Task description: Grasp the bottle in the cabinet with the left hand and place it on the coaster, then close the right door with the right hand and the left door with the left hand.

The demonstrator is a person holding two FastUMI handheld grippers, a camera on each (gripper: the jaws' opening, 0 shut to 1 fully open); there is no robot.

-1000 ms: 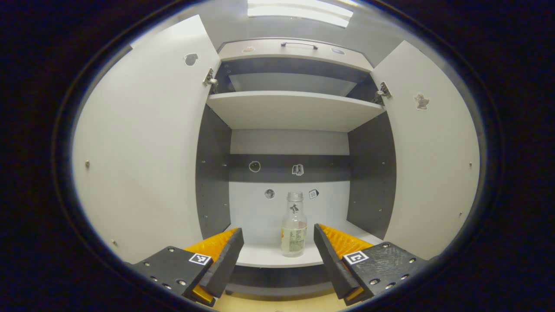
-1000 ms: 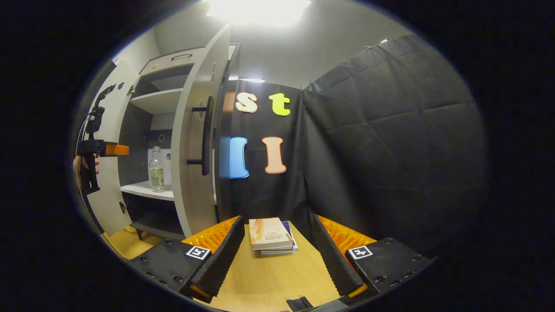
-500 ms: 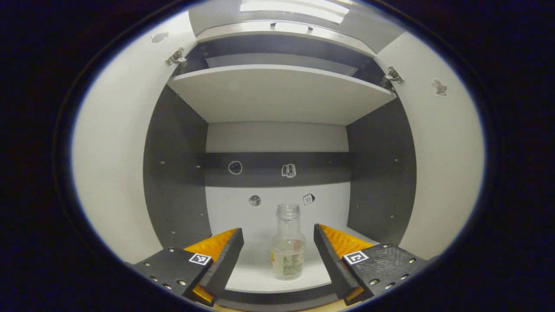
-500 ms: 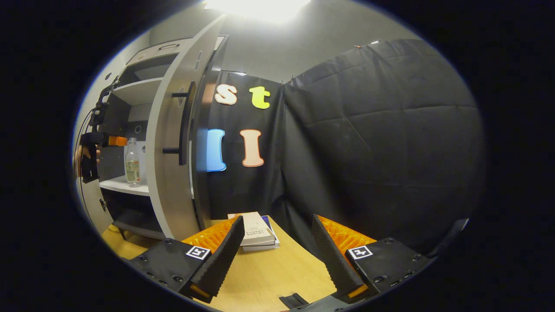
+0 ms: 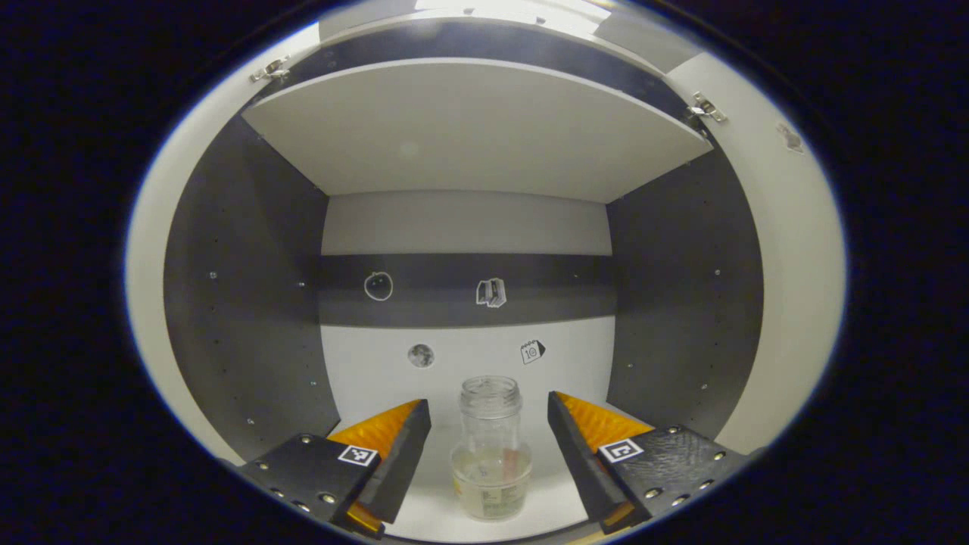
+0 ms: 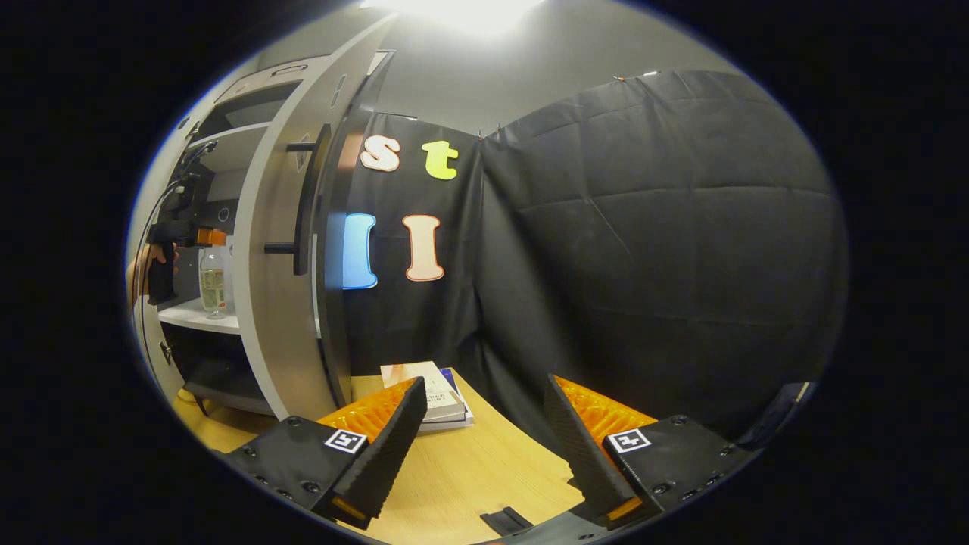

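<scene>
Straddling the bottle (image 5: 490, 448), the left gripper (image 5: 489, 443) is spread, neither finger touching glass. Risk: uneven closing could tip the tall, uncapped bottle against the cabinet (image 5: 250, 303) back wall. Bottle stands on the cabinet's white lower shelf (image 5: 424, 499). Right gripper (image 6: 480, 439) is spread over the wooden table (image 6: 469, 484), books (image 6: 431, 390) beside the cabinet's right door (image 6: 261, 280).

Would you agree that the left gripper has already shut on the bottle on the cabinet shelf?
Not quite. In the left gripper view the left gripper is open: the bottle stands between its fingers on the cabinet shelf, with a gap on each side.
</scene>
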